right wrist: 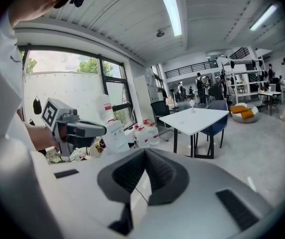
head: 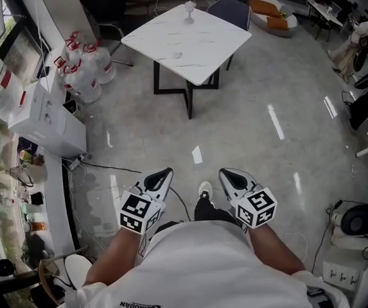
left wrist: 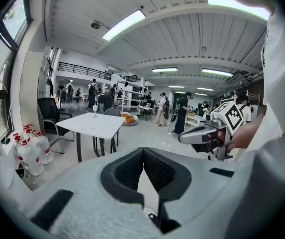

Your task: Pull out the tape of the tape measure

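Observation:
I see no tape measure that I can make out. A white square table [head: 193,40] stands a few steps ahead on the glossy floor. A small pale object [head: 189,10] stands near its far edge, too small to identify. Both grippers are held close to the person's body, pointing forward, far from the table. My left gripper [head: 163,175] has its jaws together with nothing between them, as its own view shows [left wrist: 143,157]. My right gripper [head: 228,174] is likewise shut and empty [right wrist: 144,156]. Each gripper shows in the other's view: the right gripper [left wrist: 184,139], the left gripper [right wrist: 102,129].
Several water jugs [head: 84,66] and a white cabinet [head: 45,117] line the left wall. A black chair [head: 103,5] and a blue chair [head: 232,8] stand by the table. Cables and a power strip [head: 341,276] lie at lower right. People stand far off [left wrist: 182,113].

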